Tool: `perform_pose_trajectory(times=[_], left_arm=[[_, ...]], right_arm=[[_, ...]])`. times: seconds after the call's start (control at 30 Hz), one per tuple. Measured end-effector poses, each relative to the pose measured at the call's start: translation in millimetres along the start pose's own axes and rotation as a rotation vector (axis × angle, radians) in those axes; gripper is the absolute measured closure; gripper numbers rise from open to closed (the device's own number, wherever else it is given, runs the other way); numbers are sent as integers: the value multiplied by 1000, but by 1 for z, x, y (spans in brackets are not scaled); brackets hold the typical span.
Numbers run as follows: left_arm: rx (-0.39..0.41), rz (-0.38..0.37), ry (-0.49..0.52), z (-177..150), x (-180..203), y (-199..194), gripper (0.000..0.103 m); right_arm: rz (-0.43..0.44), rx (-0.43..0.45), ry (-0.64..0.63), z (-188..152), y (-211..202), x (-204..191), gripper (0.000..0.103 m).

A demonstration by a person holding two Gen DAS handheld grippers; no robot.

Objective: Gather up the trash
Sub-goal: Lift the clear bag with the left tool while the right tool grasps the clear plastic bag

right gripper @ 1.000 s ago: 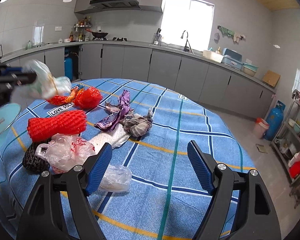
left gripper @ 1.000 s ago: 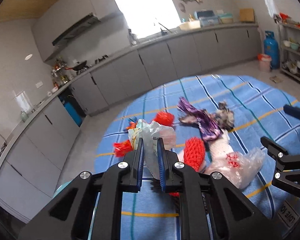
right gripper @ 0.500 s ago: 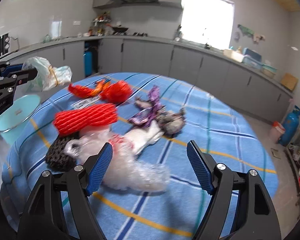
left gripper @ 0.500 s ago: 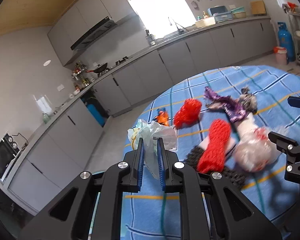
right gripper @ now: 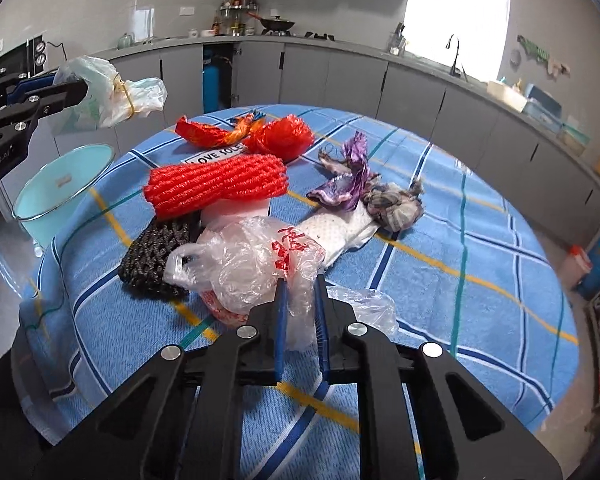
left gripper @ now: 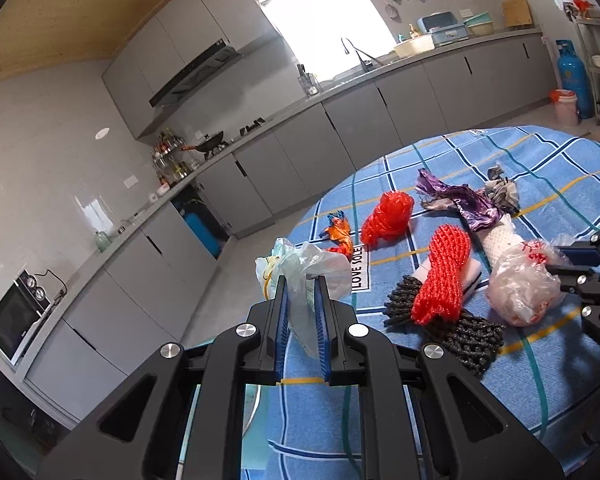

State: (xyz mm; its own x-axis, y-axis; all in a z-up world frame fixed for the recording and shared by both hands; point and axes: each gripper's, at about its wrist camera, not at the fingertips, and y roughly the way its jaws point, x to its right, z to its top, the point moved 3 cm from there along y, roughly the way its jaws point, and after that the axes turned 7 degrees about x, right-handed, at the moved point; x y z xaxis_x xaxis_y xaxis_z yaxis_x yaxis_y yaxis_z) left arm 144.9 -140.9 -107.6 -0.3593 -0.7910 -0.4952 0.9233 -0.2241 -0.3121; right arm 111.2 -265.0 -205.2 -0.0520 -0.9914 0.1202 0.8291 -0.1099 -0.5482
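My left gripper is shut on a pale green-white plastic bag and holds it in the air beyond the table's left edge, above a light blue trash bin. The bag also shows in the right wrist view. My right gripper is shut on a clear plastic bag with red print lying on the blue checked tablecloth. Around it lie a red foam net, a black net, a red mesh ball, an orange wrapper, a purple wrapper and a grey rag.
A white foam sleeve lies under the clear bag, and another clear bag lies by my right fingers. Grey kitchen cabinets run behind the table. A blue gas cylinder stands at the far right.
My left gripper carried the pale bag left, off the table toward the bin. My right gripper moved forward and shut on the clear bag with red print.
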Motion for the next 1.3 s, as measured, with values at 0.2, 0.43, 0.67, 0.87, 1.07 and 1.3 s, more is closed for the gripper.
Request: perform_pose_trajectory(times=[0.2, 0.43, 0.67, 0.87, 1.07, 1.3], left_arm=[[11, 33, 8, -2, -8, -9, 90], [-7, 38, -33, -8, -24, -9, 90], [-9, 68, -29, -8, -42, -4, 90], [-13, 91, -19, -7, -56, 2, 90], [-27, 103, -8, -13, -68, 7, 90], [-60, 112, -58, -25, -90, 15, 90]], right_arm=[[-59, 59, -28, 15, -19, 3, 90], [-55, 119, -41, 38, -27, -3, 90], [-24, 174, -78, 67, -21, -23, 90], [0, 209, -90, 88, -12, -37, 90], [23, 221, -111, 101, -4, -54, 90], [48, 225, -134, 113, 6, -72, 90]])
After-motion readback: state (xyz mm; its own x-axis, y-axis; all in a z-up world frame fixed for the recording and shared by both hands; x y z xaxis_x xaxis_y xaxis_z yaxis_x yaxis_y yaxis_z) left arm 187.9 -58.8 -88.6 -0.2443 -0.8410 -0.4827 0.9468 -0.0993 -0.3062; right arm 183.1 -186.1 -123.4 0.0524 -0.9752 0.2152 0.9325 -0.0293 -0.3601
